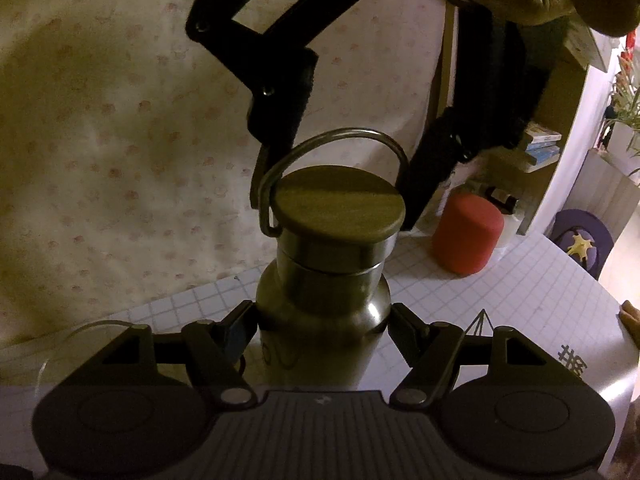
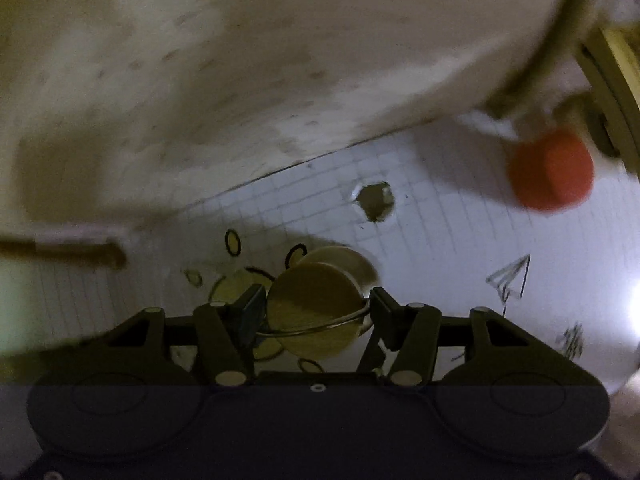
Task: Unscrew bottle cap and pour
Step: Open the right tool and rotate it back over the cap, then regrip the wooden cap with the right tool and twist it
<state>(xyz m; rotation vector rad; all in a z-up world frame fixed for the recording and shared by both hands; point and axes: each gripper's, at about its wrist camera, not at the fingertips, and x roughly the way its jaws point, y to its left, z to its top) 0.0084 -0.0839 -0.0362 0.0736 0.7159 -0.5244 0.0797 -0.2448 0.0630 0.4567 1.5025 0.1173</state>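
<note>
A steel bottle (image 1: 320,312) stands upright on the gridded mat (image 1: 500,292). My left gripper (image 1: 322,320) is shut on the bottle just below its shoulder. The cap (image 1: 338,204) has a round wooden top and a wire loop handle (image 1: 340,136), and it sits on the bottle's neck. My right gripper (image 1: 338,200) comes down from above with a finger pressed on each side of the cap. In the blurred right wrist view the wooden cap (image 2: 316,308) fills the space between the right gripper's (image 2: 316,312) fingers, with the wire loop lying across it.
A red cylinder (image 1: 466,234) (image 2: 552,172) stands on the mat behind and right of the bottle. A flowered cloth (image 1: 120,120) hangs behind. A clear glass rim (image 1: 96,326) shows at left. A shelf with books (image 1: 540,144) is at right. The mat has a torn hole (image 2: 374,200).
</note>
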